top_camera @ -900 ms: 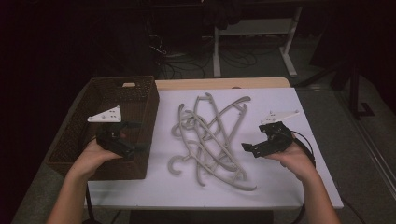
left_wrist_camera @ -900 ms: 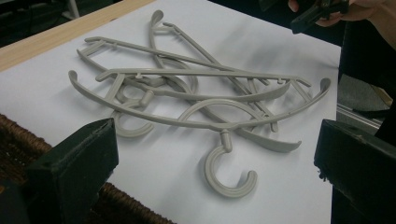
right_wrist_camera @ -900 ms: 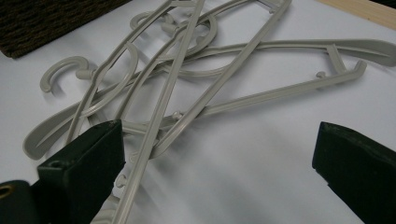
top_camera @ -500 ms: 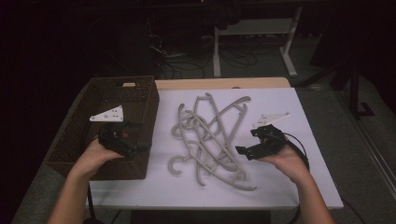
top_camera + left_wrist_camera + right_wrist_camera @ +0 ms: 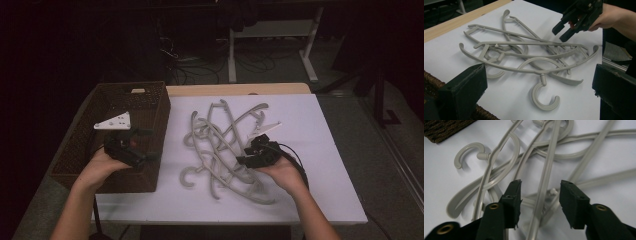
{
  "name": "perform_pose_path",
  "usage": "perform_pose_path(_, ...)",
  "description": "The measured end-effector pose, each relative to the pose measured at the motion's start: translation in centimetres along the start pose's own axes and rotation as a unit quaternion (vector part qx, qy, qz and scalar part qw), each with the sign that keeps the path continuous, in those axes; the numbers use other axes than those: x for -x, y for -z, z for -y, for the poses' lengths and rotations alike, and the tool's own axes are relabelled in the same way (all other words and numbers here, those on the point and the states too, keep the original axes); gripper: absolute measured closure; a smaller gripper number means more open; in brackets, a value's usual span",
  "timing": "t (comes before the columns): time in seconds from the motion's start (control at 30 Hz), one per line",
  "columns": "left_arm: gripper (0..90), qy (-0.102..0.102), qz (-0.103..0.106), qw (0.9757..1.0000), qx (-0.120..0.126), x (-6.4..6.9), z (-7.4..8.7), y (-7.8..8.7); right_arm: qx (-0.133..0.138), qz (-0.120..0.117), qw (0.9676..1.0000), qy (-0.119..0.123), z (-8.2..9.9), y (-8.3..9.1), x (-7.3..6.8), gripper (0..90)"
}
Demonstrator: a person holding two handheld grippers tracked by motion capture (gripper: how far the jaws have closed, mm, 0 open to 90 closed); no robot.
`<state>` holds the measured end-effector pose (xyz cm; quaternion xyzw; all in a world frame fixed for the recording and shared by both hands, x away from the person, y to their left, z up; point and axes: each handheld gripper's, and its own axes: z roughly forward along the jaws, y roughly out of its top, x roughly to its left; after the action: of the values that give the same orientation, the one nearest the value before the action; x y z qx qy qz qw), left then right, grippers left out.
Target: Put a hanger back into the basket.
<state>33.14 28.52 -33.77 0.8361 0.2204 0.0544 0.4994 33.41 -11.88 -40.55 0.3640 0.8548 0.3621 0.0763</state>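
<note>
Several grey plastic hangers [image 5: 220,142] lie tangled on the white table top. My right gripper [image 5: 245,153] hovers low over the pile's right side. In the right gripper view the right gripper [image 5: 540,195] is open, and one long hanger bar [image 5: 546,175] runs between its jaws without touching either pad. My left gripper [image 5: 147,145] is held over the right wall of the brown wicker basket [image 5: 161,107], pointing at the pile. Its jaws stand wide open and hold nothing. From the left gripper view, the hangers [image 5: 524,57] lie ahead, and the right gripper [image 5: 562,31] hangs above their far side.
The basket [image 5: 430,80] takes up the table's left end. White table cover [image 5: 325,150] is bare to the right of and in front of the pile. A wooden table edge [image 5: 240,89] runs along the back, with dark floor, cables and a desk frame beyond.
The right hand has moved left from the bare table onto the right side of the hanger pile. The left hand has stayed over the basket wall.
</note>
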Motion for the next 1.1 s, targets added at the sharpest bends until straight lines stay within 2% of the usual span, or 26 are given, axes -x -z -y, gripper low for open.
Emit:
perform_pose_path(0.27, 0.0, -0.001, 0.003, 1.0000, -0.004, 0.1, 0.1, -0.3, -0.020, 0.013, 0.9997, 0.010, -1.1, -2.6, 0.2, 61.5)
perform_pose_path(0.47, 0.0, -0.002, 0.004, 1.0000, -0.006, 0.2, 0.1, -0.4, -0.033, 0.031, 0.9989, 0.008, -2.1, -4.3, 0.1, 63.7)
perform_pose_path(0.7, 0.0, -0.001, 0.004, 1.0000, -0.006, 0.1, 0.2, -0.4, -0.056, 0.049, 0.9972, 0.010, -2.4, -6.1, 0.3, 69.2)
perform_pose_path(1.1, 0.0, -0.002, 0.002, 1.0000, -0.003, 0.2, 0.1, -0.1, -0.058, 0.059, 0.9966, 0.008, -2.6, -6.2, 0.1, 78.4)
